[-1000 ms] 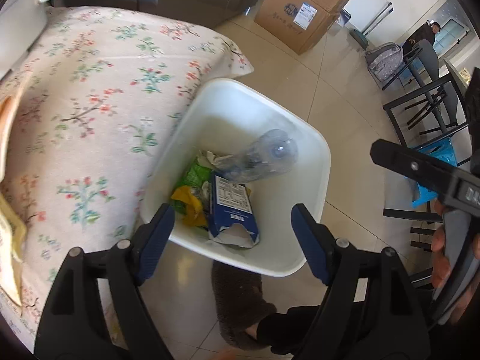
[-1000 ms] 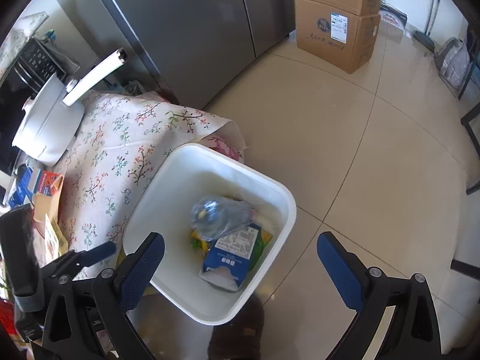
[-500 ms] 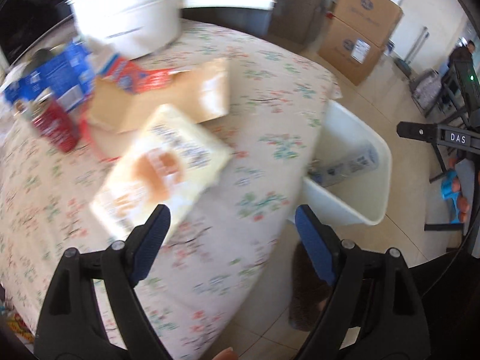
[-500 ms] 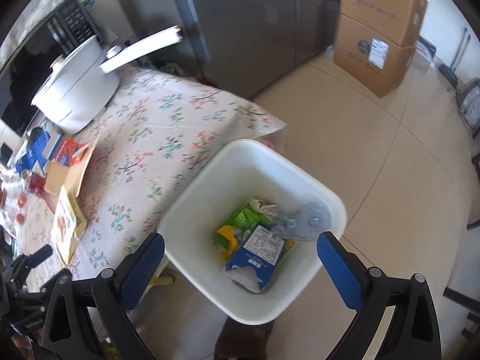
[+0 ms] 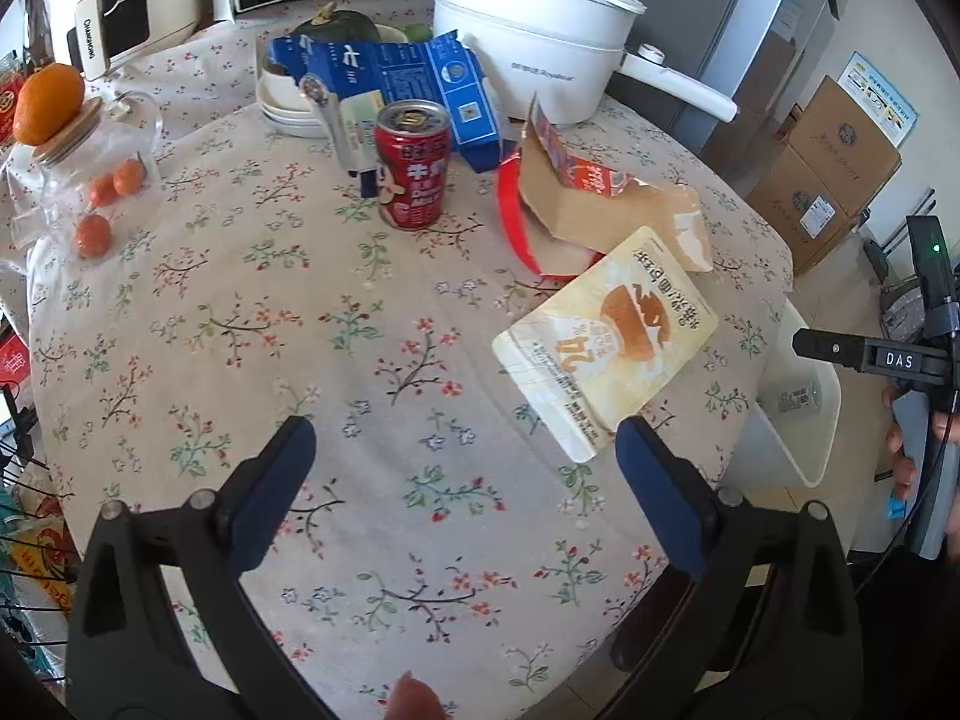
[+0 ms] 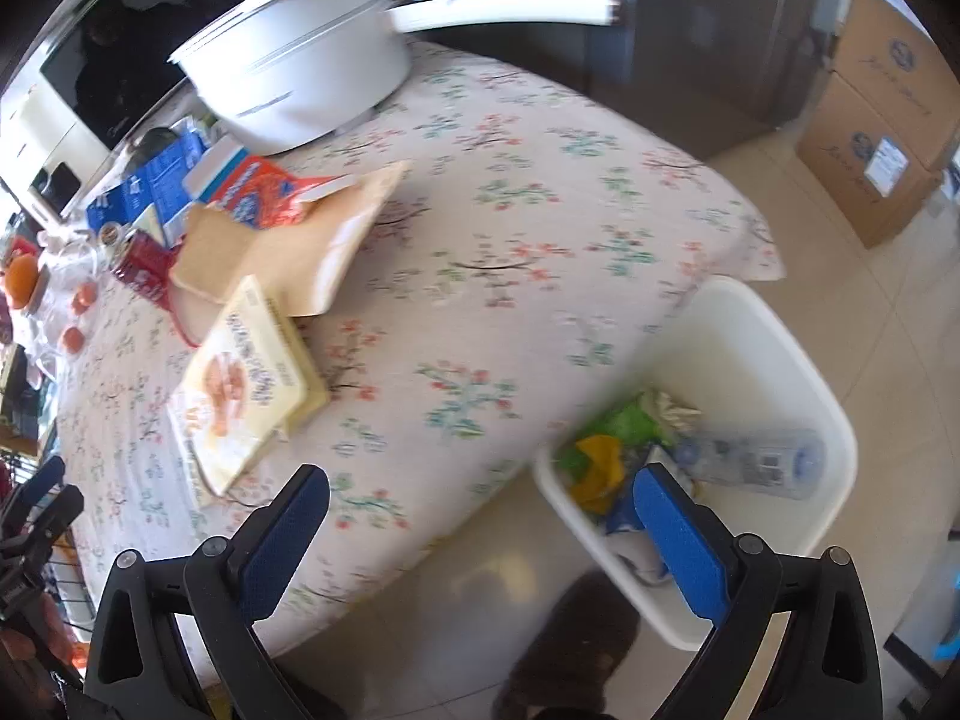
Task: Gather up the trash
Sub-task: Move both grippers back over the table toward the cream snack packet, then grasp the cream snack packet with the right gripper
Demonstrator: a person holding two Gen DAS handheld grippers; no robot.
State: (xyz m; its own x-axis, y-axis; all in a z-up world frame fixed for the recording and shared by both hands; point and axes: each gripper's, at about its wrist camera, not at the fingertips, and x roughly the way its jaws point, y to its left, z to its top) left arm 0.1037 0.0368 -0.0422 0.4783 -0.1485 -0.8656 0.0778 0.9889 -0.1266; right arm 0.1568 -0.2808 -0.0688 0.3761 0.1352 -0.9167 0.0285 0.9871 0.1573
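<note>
On the floral worktop lie a pouch and can; left tongs are opening, empty, and right tongs gape empty.

**Clearance over the worktop**

The near half of my worktop is bare cloth. Farther back, the red can, torn cartons, yellow packet and white pot block passage. The bin stands just beside the edge.
</note>
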